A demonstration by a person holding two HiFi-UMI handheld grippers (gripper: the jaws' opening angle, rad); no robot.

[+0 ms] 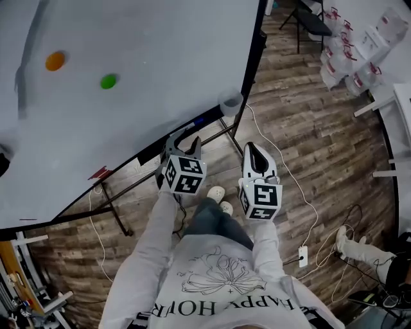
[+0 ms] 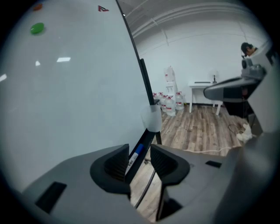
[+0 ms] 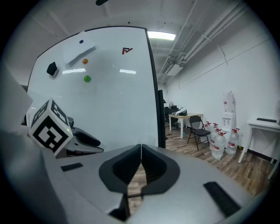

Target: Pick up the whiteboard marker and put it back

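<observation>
The whiteboard marker, white with a blue cap, lies on the black tray along the whiteboard's lower edge. My left gripper hangs just in front of that tray, open. In the left gripper view the marker shows through the gap between the jaws of the left gripper, a little ahead of them, and the pads do not touch it. My right gripper is held beside the left one, off the board's corner, shut with nothing in it. Its jaws meet in the right gripper view.
A clear plastic cup sits at the tray's end. Orange and green magnets stick to the board. The stand's legs and cables cross the wood floor; water bottles and a folding chair stand further off.
</observation>
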